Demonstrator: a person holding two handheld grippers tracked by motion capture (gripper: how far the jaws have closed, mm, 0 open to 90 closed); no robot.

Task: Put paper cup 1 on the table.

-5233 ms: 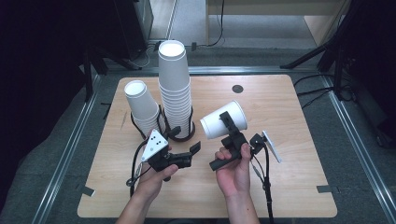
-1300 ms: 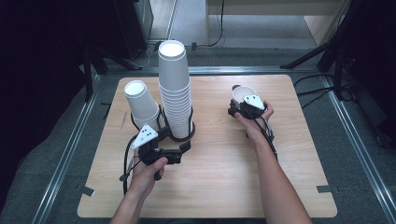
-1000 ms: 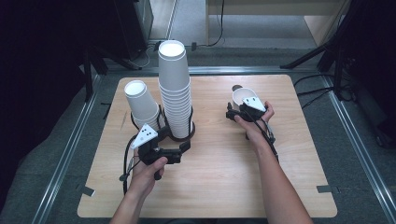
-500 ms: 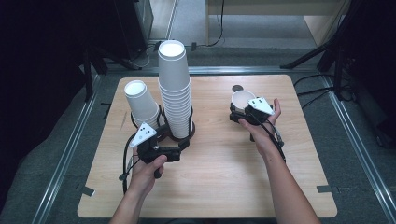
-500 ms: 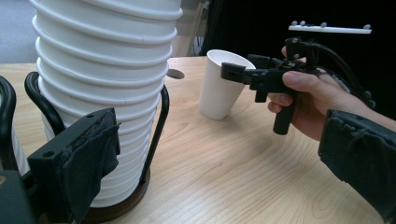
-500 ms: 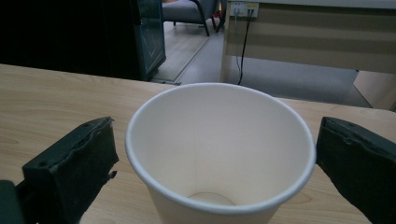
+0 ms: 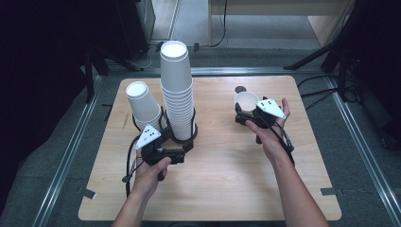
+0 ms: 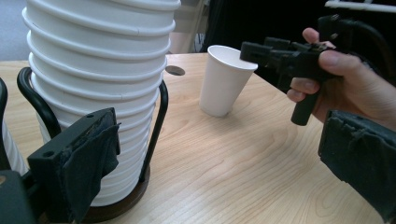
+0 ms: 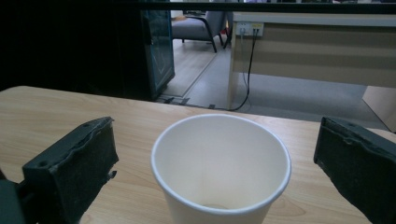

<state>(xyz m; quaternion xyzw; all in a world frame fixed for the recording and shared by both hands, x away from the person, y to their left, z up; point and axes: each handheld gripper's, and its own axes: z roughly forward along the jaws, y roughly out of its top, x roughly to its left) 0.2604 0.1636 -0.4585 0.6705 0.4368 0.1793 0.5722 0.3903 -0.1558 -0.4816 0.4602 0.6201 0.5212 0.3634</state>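
We had released the paper cup [image 9: 219,170]; it stood upright on the table [image 7: 227,179] between our right tongs' [image 9: 219,154] wide-open jaws, hand level. Left tongs [image 8: 224,158] gaped empty beside the cup stack [image 8: 93,70].

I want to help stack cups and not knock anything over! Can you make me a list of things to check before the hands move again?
1. Single paper cup standing upright on the table, mouth up: ok.
2. Right gripper open, jaws standing apart on either side of the cup without touching it: ok.
3. Cup is empty inside: ok, as far as the right gripper view shows.
4. Tall cup stack upright in its black wire holder: ok.
5. Left gripper open, sitting at the holder's base: ok; whether it touches the holder: cannot tell.
6. Shorter cup stack beside the tall one leans outward: cannot tell if steady.
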